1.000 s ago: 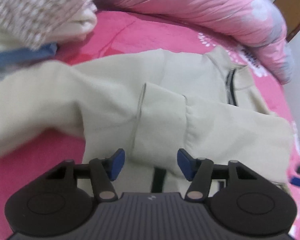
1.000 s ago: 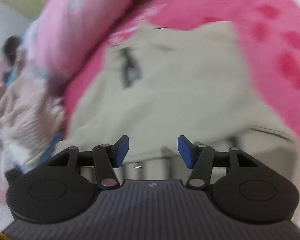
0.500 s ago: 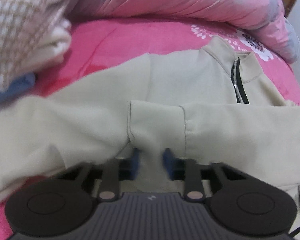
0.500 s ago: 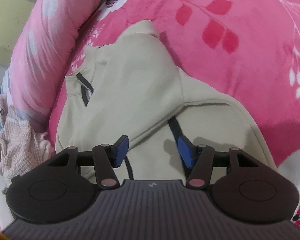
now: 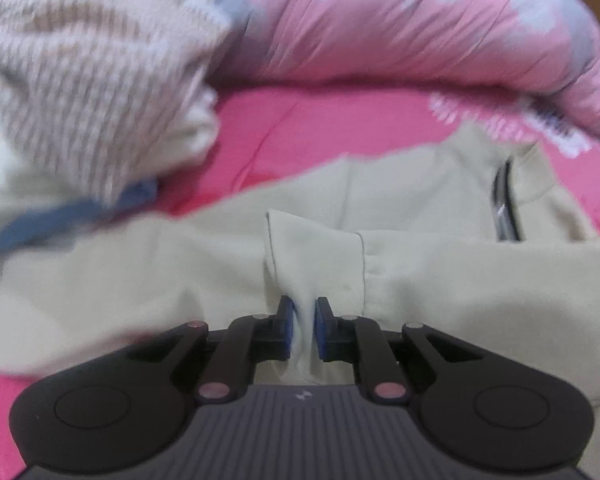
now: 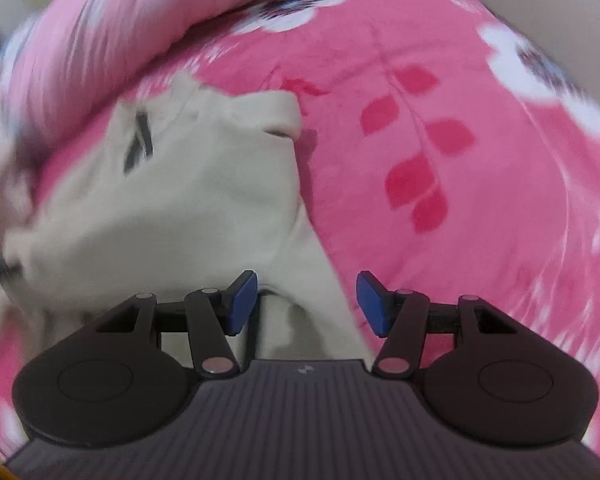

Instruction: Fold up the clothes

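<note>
A beige zip-neck sweatshirt [image 5: 440, 280] lies spread on a pink floral bedspread [image 5: 320, 128]. One sleeve is folded across its body, ending in a cuff [image 5: 312, 252]. My left gripper [image 5: 304, 326] is shut on that cuff, with cloth pinched between the blue pads. In the right wrist view the same sweatshirt [image 6: 180, 200] is bunched at the left, its dark zipper [image 6: 138, 142] near the collar. My right gripper [image 6: 306, 304] is open above the garment's lower right edge, with cloth under the gap but nothing pinched.
A heap of other clothes [image 5: 80, 92], knitted beige and white with a blue strap [image 5: 60, 220], sits at the left. A rolled pink quilt [image 5: 400, 28] runs along the far side of the bed. Bare bedspread [image 6: 460, 180] stretches to the right of the sweatshirt.
My left gripper went from open to shut on the sleeve cuff. The right gripper has swung about over the sweatshirt's right side and stays open; both views are blurred by motion.
</note>
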`<state>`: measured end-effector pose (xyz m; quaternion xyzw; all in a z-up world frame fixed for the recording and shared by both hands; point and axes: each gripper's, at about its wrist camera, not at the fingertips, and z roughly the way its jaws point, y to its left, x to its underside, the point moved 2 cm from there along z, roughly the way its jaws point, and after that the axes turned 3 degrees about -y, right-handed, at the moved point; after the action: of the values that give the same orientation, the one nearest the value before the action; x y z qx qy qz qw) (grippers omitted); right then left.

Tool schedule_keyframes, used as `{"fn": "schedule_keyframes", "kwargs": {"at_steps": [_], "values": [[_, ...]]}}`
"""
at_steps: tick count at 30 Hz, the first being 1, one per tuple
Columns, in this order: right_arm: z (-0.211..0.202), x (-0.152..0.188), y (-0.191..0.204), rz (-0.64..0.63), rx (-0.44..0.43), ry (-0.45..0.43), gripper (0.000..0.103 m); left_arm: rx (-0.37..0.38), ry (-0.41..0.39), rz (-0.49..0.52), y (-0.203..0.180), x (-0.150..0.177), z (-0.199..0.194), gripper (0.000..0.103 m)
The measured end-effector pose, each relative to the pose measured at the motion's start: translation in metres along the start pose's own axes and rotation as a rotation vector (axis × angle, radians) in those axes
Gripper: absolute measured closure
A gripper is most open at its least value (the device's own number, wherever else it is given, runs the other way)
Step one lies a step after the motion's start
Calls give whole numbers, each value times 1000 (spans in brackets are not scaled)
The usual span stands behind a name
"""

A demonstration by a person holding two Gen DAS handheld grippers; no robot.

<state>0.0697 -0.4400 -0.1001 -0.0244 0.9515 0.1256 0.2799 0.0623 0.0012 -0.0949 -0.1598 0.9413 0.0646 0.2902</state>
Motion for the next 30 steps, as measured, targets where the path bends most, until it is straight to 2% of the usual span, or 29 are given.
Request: {"fn": "schedule_keyframes", "kwargs": {"at_steps": [2,4,7,10,11,12,14,16,19,20,21,23,26,30], "values": [[6,0,2,-98,1,3,49,-31,20,6,-1,9,0,91],[8,-3,-1,-144,-9,-9,49,-60,22,-2,-1,15,-7,91],[13,-12,-12,-129,-34,-22,49,-101,40,-22,1,23,-13,91],[23,-21,-21,-109,-52,-17,49,-136,108,-18,0,36,-6,90],[27,-25,-25,-96,-62,-12,49,-148,122,0,-1,40,-2,86],[32,-30,-29,-74,-77,-8,49,-157,128,17,-3,42,-1,84],[39,-45,-38,-1,-134,-5,49,-171,126,47,-4,42,-4,73],[46,-63,-53,141,-228,-8,49,-177,119,53,-2,41,-12,62],[67,-89,-79,376,-337,23,49,-193,81,59,1,37,-31,61],[76,-97,-88,457,-364,39,49,-159,67,70,-7,30,-34,60],[84,-105,-97,536,-391,54,49,-89,57,86,-22,21,-33,58],[100,-115,-106,629,-433,93,49,50,37,118,-53,2,-30,44],[126,-119,-112,760,-473,207,49,260,7,166,-99,-25,-28,36],[151,-116,-106,870,-543,314,49,525,-26,248,-163,-58,-25,35]]}}
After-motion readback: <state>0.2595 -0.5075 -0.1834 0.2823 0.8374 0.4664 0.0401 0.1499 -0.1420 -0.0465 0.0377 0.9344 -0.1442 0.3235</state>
